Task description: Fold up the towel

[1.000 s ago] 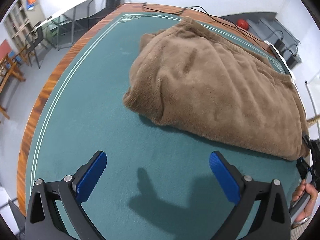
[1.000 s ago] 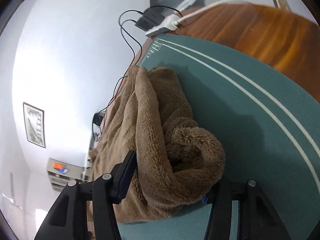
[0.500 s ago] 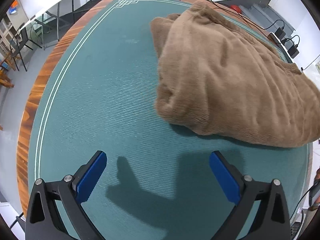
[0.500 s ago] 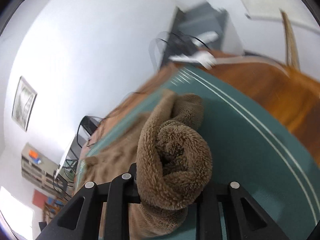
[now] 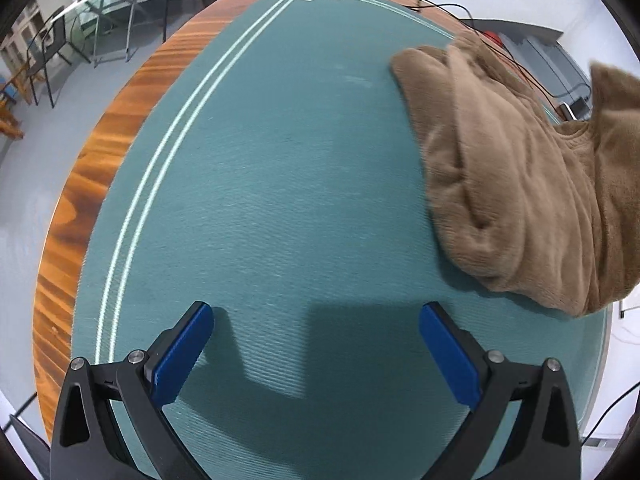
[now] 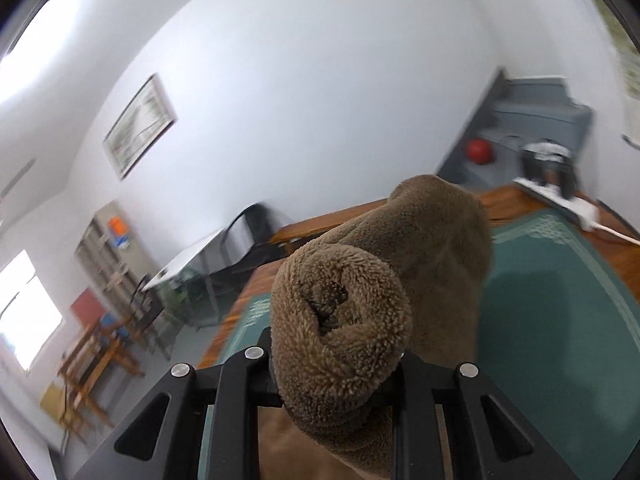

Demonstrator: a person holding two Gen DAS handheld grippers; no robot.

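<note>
Left gripper [image 5: 316, 354], jaws wide apart, above green mat [image 5: 280, 200] (brown towel [image 5: 520, 200] at right).

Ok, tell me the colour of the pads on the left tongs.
Bright blue pads on black arms, clearest in the left wrist view, where the left tongs stand open.

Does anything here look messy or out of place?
Only the brown towel: it lies crumpled at the right of the green table mat, one end bunched in the right tool. The left tool is open, empty.
</note>
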